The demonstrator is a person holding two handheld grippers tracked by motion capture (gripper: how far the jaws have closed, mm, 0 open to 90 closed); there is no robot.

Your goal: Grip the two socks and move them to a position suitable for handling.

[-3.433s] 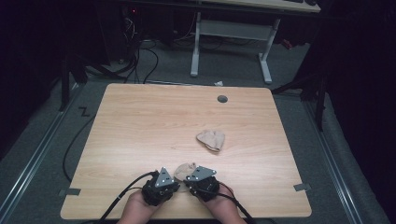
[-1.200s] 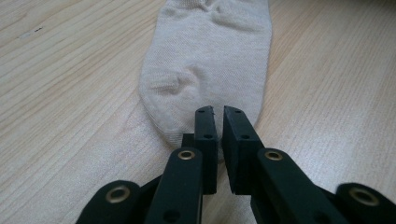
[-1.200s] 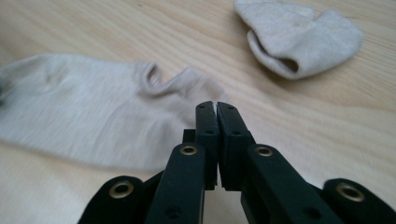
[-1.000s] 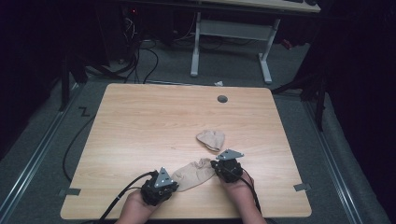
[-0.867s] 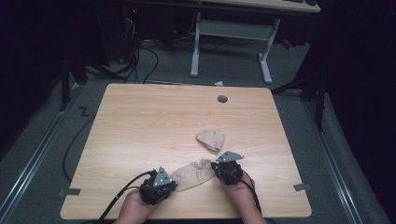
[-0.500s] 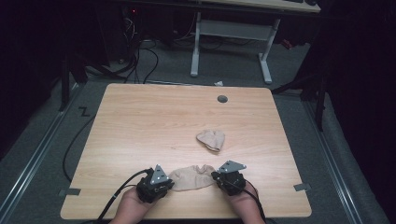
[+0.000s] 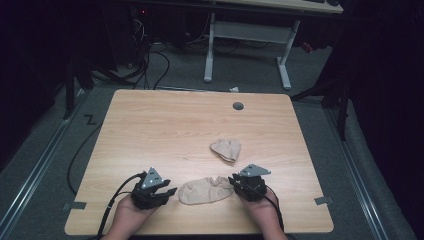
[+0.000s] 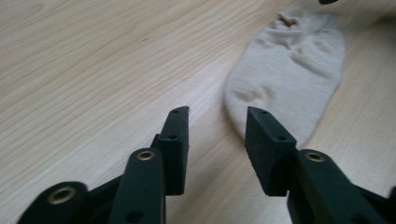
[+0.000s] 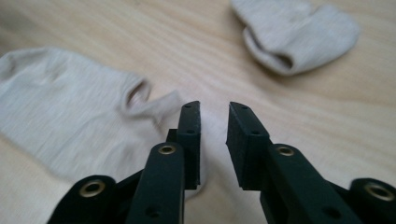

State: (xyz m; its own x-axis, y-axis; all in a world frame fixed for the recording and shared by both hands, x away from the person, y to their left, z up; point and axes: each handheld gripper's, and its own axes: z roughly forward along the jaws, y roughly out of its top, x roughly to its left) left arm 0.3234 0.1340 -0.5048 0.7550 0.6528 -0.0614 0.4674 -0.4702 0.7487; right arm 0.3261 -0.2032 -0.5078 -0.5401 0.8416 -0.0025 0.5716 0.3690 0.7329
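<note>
Limp, light sock [image 7: 206, 190] between left gripper [image 8: 217, 135] and right gripper [image 9: 213, 128] — both spread, empty. Best pinched at cuff edge — likely to sag.

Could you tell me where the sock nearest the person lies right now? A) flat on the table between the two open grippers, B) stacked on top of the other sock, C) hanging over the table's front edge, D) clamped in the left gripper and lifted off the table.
A: the near sock lies flat on the table between the left gripper and the right gripper, both with jaws apart, while the other sock sits separately farther back.
</note>
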